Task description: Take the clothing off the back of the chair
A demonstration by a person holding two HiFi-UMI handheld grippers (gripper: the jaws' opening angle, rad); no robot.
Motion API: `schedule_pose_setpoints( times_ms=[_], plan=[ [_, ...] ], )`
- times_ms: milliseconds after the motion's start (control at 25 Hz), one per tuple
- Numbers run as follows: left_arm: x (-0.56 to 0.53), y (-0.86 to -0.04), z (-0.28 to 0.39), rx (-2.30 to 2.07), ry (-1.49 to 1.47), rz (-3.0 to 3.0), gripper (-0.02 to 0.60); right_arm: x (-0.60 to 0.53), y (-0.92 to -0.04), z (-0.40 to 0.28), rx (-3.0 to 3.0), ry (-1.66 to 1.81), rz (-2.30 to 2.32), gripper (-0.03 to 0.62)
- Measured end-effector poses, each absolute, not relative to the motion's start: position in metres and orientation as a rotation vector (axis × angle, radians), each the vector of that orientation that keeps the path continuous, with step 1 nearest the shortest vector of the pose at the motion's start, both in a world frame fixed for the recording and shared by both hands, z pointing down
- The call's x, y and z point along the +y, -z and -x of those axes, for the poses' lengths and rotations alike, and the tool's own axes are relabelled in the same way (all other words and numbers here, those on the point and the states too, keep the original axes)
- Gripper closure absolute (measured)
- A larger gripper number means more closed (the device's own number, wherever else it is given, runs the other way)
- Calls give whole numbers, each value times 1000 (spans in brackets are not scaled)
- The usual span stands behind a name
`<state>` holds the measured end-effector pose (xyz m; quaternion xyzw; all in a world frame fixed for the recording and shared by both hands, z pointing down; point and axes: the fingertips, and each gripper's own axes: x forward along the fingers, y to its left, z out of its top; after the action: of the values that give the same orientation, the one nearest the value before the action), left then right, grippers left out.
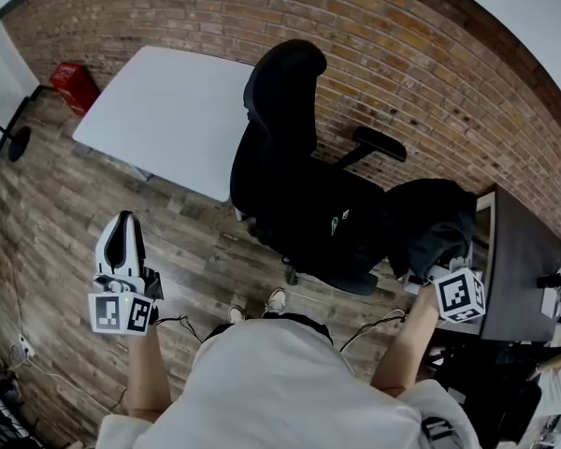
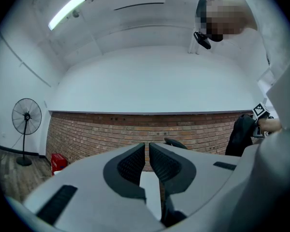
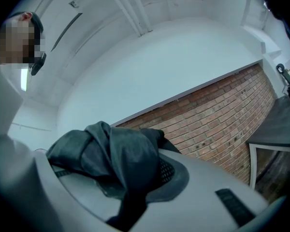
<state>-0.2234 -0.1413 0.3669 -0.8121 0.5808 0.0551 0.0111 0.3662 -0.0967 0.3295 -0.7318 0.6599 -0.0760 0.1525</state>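
A black office chair (image 1: 290, 185) stands in front of a brick wall, its tall back (image 1: 276, 92) bare. The dark clothing (image 1: 432, 221) hangs bunched beside the seat, to its right and clear of the back. My right gripper (image 1: 449, 279) is shut on it, with its fingertips hidden under the cloth. In the right gripper view the dark grey garment (image 3: 113, 153) drapes over the right gripper (image 3: 140, 174), covering one jaw. My left gripper (image 1: 123, 223) is held apart at the left over the wooden floor. Its jaws stand shut with nothing between them, as the left gripper view (image 2: 147, 149) shows.
A white table (image 1: 173, 110) stands left of the chair against the wall. A red box (image 1: 75, 84) lies on the floor beyond it and a standing fan (image 2: 26, 129) at the far left. A dark desk (image 1: 524, 251) stands close on the right.
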Motion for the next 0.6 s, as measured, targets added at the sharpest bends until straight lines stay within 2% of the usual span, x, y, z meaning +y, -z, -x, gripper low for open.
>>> schedule_pose_setpoints(
  times_ms=[600],
  plan=[
    [-141, -364, 217, 1812, -185, 2513, 534, -95, -326, -360, 1942, 193, 2099, 546]
  ],
)
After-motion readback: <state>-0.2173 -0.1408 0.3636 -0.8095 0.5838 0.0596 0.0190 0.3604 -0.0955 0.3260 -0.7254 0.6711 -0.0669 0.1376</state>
